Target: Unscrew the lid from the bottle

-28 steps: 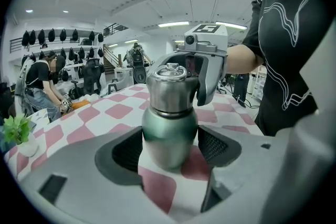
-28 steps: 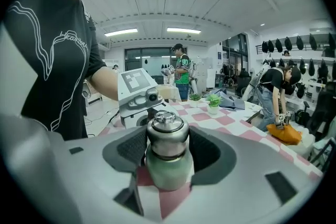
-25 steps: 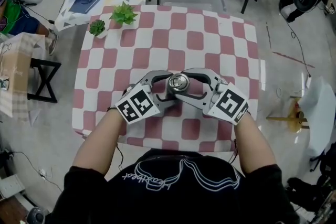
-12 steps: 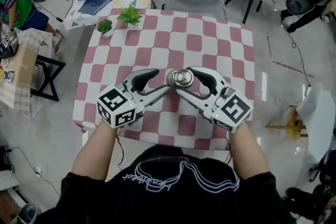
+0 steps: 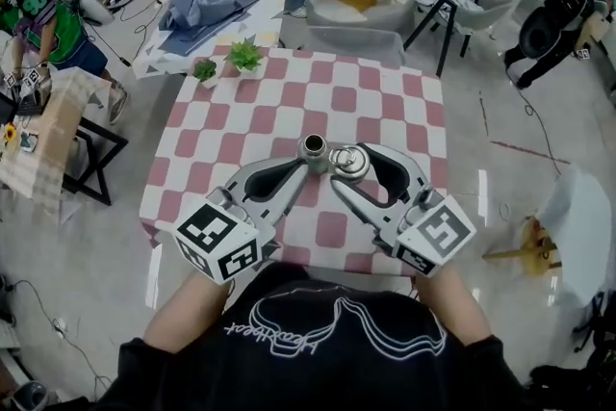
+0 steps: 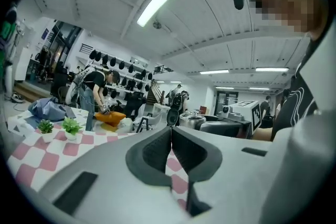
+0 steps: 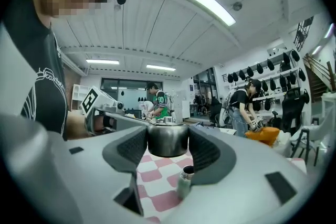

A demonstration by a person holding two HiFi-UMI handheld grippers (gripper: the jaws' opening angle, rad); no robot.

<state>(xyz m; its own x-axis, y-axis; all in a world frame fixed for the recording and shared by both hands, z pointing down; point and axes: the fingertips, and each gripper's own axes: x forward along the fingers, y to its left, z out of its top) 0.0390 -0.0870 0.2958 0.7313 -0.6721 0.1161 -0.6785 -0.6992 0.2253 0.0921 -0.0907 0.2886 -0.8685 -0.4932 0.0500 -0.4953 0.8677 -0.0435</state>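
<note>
Lid (image 5: 349, 161): a second ago it sat on the bottle with both your tools closed in around it. Now it is off and held up clear of the surface.
Bottle (image 5: 313, 147): its mouth is now open and it stands upright on the surface. From your head view it shows just left of the lid. In the right gripper view it (image 7: 186, 180) stands lower than the lid, apart from it, by the tool's right-hand jaw.
Right tool (image 5: 346, 166): your jaws grip the lid by its sides, and the steel lid (image 7: 168, 141) fills the gap between the pads (image 7: 131, 147). The grip looks the same as a second ago, but the tool now sits higher.
Left tool (image 5: 304, 166): its jaws have just been closing and now meet with nothing between them (image 6: 171, 139). A second ago they stood wide at the bottle. From above, the tip now shows just short of the open mouth, and its own view does not show the bottle.
Surface (image 5: 385, 101): it is covered in pink-and-white checks, and both tools now sit higher over its near half.
Potted plants (image 5: 245, 58): two small ones stand at the far left corner, well apart from the bottle.
</note>
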